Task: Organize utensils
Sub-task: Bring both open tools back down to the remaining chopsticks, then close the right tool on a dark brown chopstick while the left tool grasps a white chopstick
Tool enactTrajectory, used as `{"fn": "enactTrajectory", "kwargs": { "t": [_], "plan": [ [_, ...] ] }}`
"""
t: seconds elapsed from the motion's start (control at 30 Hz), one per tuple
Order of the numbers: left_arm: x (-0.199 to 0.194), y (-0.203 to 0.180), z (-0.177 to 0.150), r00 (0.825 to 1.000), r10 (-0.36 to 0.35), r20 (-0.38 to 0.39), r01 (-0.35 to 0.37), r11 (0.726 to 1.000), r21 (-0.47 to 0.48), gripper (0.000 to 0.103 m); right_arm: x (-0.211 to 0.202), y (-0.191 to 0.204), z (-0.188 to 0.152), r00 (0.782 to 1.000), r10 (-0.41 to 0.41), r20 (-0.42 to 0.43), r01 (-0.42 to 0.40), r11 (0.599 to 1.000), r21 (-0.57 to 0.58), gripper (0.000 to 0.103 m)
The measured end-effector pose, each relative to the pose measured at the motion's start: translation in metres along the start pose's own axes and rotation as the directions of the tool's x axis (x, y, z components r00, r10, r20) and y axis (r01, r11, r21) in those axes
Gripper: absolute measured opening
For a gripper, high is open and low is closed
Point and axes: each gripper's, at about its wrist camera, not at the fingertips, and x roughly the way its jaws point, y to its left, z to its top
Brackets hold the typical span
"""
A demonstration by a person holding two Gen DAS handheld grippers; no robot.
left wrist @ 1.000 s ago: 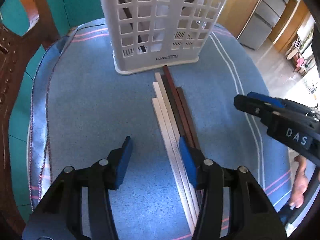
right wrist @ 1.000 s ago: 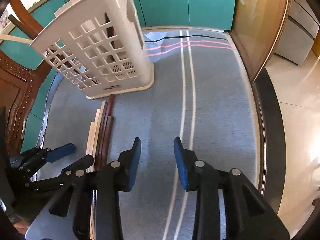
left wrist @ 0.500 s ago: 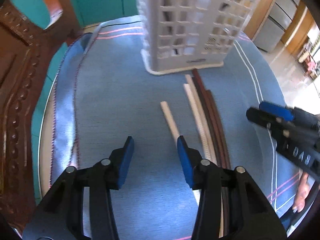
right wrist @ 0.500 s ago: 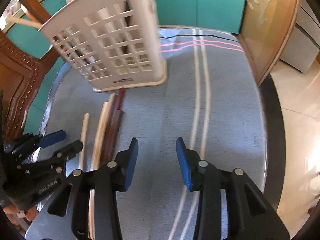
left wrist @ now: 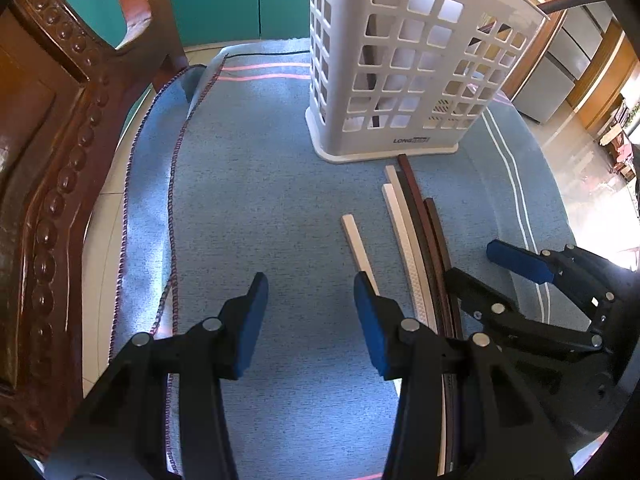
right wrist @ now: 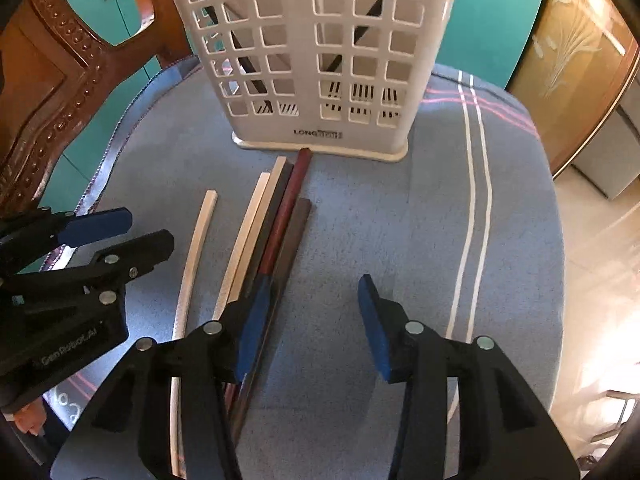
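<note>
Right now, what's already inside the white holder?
Through the white holder's lattice, dark sticks lean diagonally in both halves, probably chopsticks. How many I cannot tell; the walls hide parts of them. Slotted drain holes show at the bottom.

Left wrist view: steeply downward, close over blue woven tablecloth (left wrist: 260, 200). Right wrist view: likewise. Shared: white perforated plastic basket (left wrist: 404, 80), loose white and brown chopsticks (right wrist: 272, 220).

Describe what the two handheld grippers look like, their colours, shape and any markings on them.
Both the left gripper and the right gripper are matte black plastic, with angular linkage arms joined by round silver pivot pins. Each finger ends in a flat blue pad. White lettering marks the left gripper's body. No cables or sleeves show.
</note>
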Motion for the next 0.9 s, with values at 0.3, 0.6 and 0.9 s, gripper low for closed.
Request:
{"fn": "enactTrajectory", "kwargs": {
  "t": [0.3,0.6,0.9],
  "plan": [
    [0.006,-0.007,-0.001,1.0,-0.001,-0.007,0.001,1.0,0.019,0.046,-0.014,-0.033,0.002,0.997,0.07,0.043,-0.074,0.991,0.112,0.023],
    [0.004,0.004,0.004,0.999,0.037,-0.001,-0.037,0.999,-0.033,0.046,-0.006,0.004,0.001,0.999,0.0,0.049,0.002,0.999,-0.036,0.036],
    [0.005,-0.005,0.002,1.0,0.006,0.0,-0.006,1.0,0.005,0.046,-0.018,-0.007,0.001,1.0,0.01,-0.006,-0.009,0.999,0.051,0.008]
  ]
}}
